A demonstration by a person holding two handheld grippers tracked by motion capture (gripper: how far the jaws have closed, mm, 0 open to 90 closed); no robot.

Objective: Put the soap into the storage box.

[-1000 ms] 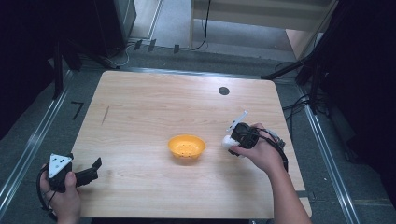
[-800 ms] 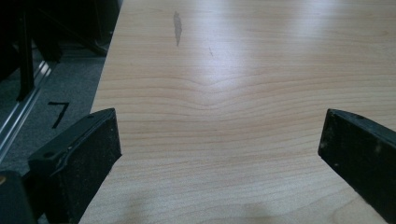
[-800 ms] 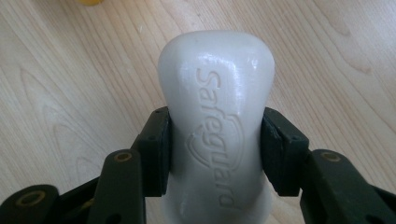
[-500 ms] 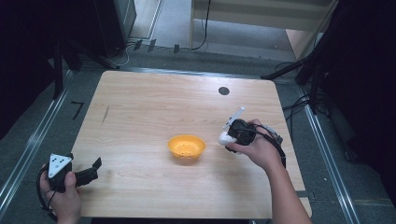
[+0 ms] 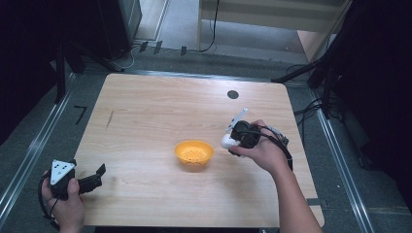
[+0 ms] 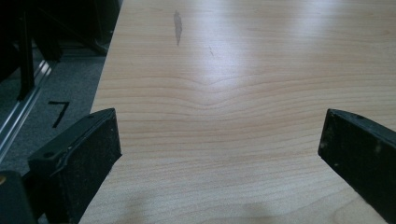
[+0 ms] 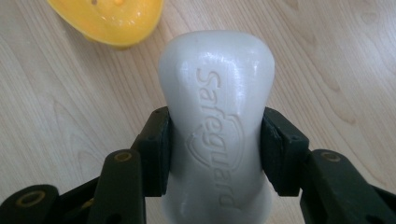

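1. Table (image 5: 145,121): light wood top with rounded corners; a small dark round spot (image 5: 232,94) lies on its far side, well beyond the bowl. A grey smear (image 6: 178,21) marks the wood in the left gripper view.
2. Right hand (image 5: 265,150): over the table just right of the bowl, wrapped around the right gripper, black cable looped at the wrist.
3. Left hand (image 5: 65,204): at the table's near left corner, well apart from the bowl, holding the left gripper.
4. Left gripper (image 5: 90,179): near the table's left edge, grey three-cornered plate on top; jaws spread wide with bare wood between them, nothing held.
5. Right gripper (image 5: 233,138): just right of the bowl; jaws clamped on the two sides of the soap bar.
6. Bowl (image 5: 194,153): orange-yellow, shallow, standing near the table's middle, small holes in its bottom.
7. Soap bar (image 7: 217,107): white, embossed "Safeguard", held between the right gripper's pads, just beside the bowl's rim, over bare wood and not in the bowl.
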